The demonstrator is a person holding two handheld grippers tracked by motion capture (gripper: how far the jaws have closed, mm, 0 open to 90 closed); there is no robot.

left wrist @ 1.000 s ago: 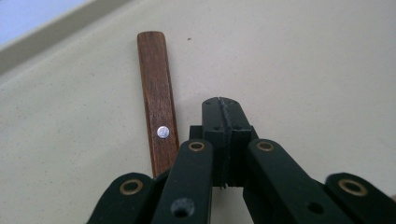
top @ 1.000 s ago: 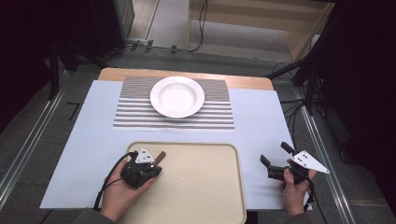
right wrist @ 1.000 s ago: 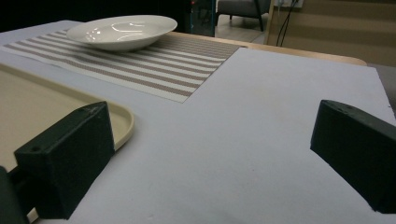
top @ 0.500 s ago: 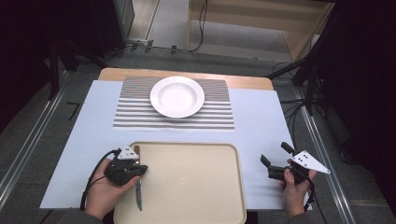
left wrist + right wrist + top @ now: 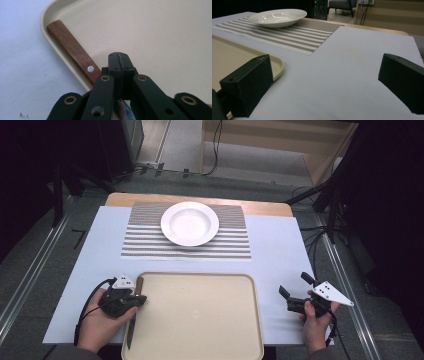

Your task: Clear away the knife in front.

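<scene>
A knife with a brown wooden handle (image 5: 138, 285) (image 5: 72, 47) lies along the left rim of the beige tray (image 5: 200, 320) (image 5: 162, 37), its blade pointing toward the person. My left gripper (image 5: 140, 299) (image 5: 119, 56) sits over the spot where handle meets blade, with its jaws pressed together. The knife runs under them, so the hold itself is hidden. To the right of the tray, my right gripper (image 5: 294, 285) (image 5: 324, 85) is open above the white table cover with nothing between its jaws.
A white plate (image 5: 190, 223) (image 5: 277, 17) rests on a striped placemat (image 5: 145, 245) (image 5: 294, 35) at the back of the table. The tray's right corner (image 5: 274, 65) lies close to my right gripper. Table edges run left and right.
My left gripper has shifted left with the knife. The knife swung from pointing right to lying along the tray's left rim, blade toward the person. The right gripper has stayed still.
</scene>
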